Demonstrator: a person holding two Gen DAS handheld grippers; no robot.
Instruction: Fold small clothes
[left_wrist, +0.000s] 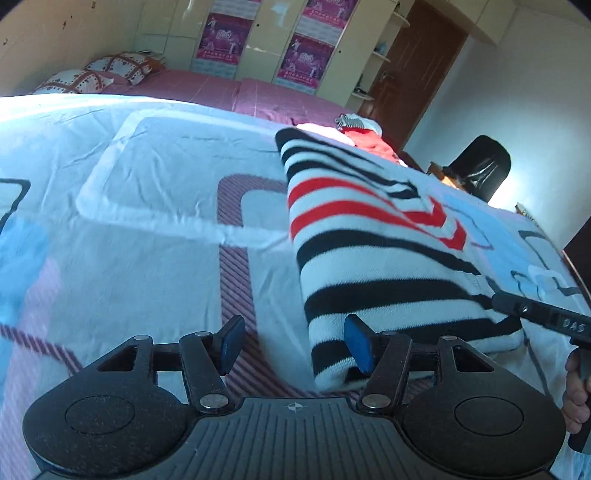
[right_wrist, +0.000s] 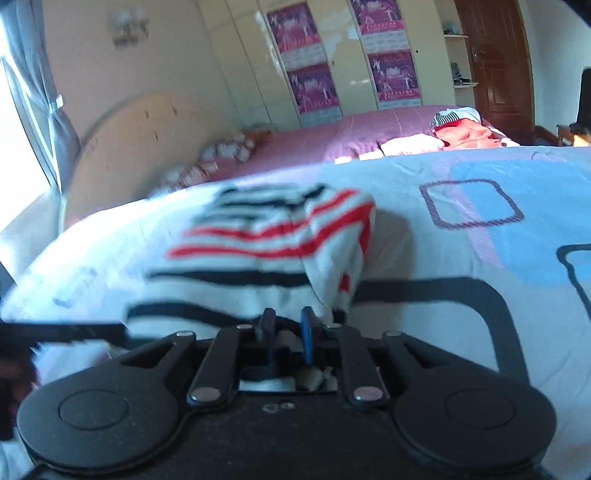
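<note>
A small white garment with black and red stripes lies partly folded on the patterned bedsheet. My left gripper is open, its blue pads wide apart, with the right pad against the garment's near edge. My right gripper is shut on the near edge of the striped garment, lifting it slightly; the cloth is blurred. The right gripper's body also shows at the right edge of the left wrist view.
A pile of red and striped clothes lies at the far side on the pink sheet. Pillows lie at the headboard. Wardrobe doors with posters, a brown door and a black chair stand beyond.
</note>
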